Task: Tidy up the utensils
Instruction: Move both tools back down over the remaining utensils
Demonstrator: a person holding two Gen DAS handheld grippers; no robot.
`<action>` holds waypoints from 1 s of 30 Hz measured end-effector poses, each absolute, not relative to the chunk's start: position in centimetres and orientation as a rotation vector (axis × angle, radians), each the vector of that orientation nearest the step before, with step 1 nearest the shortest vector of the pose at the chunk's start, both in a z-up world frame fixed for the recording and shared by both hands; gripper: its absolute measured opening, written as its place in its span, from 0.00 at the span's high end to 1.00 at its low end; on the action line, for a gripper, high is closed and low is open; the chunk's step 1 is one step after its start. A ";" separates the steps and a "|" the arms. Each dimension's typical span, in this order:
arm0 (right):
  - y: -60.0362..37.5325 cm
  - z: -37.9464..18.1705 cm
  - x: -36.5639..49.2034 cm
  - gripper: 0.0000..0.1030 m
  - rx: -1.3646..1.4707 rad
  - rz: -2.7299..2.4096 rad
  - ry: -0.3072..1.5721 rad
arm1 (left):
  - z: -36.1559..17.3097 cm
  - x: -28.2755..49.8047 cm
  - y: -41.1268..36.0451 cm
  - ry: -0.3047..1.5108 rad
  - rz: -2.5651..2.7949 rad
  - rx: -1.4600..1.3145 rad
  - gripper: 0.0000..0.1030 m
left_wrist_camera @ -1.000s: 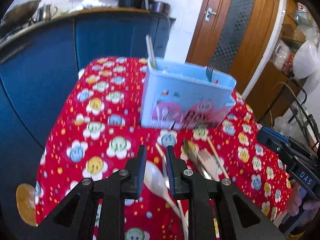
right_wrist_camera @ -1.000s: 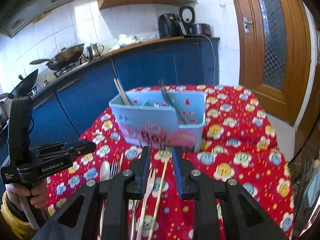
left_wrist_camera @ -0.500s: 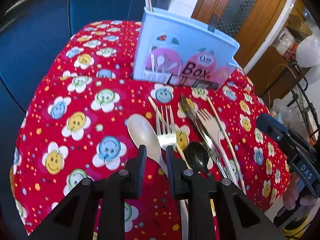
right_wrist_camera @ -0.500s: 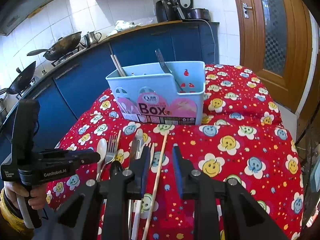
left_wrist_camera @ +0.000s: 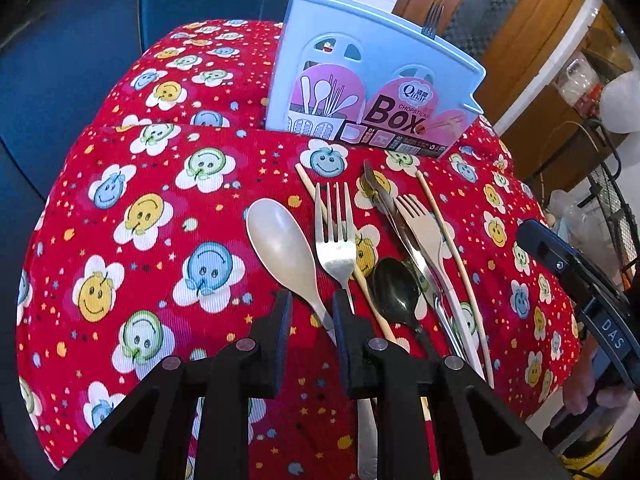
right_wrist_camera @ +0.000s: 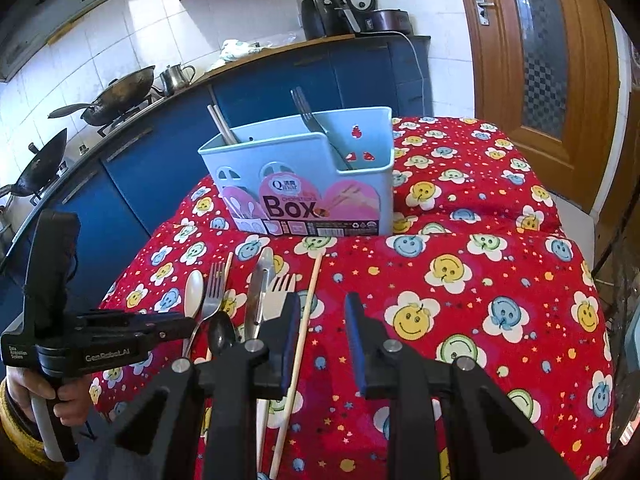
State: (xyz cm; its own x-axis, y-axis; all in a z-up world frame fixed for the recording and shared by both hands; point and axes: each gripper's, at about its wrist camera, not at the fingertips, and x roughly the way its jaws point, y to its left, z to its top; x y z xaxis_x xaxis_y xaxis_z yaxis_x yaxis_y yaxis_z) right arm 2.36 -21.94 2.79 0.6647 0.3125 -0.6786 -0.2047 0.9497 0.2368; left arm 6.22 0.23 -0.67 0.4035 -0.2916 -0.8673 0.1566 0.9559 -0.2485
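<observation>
The loose utensils lie in a row on the red cloth (left_wrist_camera: pixel 132 184) just in front of the blue box (left_wrist_camera: pixel 376 80), and both grippers have dipped toward them: the left gripper (left_wrist_camera: pixel 311 304) now has its slightly parted, empty jaws straddling the pale spoon (left_wrist_camera: pixel 280 248) at its neck, while the right gripper (right_wrist_camera: pixel 322 308), equally narrow and empty, hangs just right of the outer chopstick (right_wrist_camera: pixel 307 304), so I judge the first pick is close. The right view alone looks into the box, where a fork (right_wrist_camera: pixel 316 124) and chopsticks (right_wrist_camera: pixel 222 124) already stand in separate compartments; the left view shows only the box's front but lays out the row clearly, with the steel fork (left_wrist_camera: pixel 336 232) and dark spoon (left_wrist_camera: pixel 396 292) beside the pale spoon.
</observation>
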 end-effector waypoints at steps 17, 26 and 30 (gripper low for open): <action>-22.2 2.5 2.5 0.75 0.150 0.299 0.807 | -1.1 8.5 -0.1 1.157 -0.288 -0.219 0.86; -21.7 2.3 3.1 0.75 0.121 0.302 0.875 | -0.7 8.7 -0.1 1.060 -0.289 -0.155 0.91; -21.0 1.9 3.8 0.75 0.098 0.325 0.939 | -0.6 9.0 0.1 1.081 -0.302 -0.111 0.91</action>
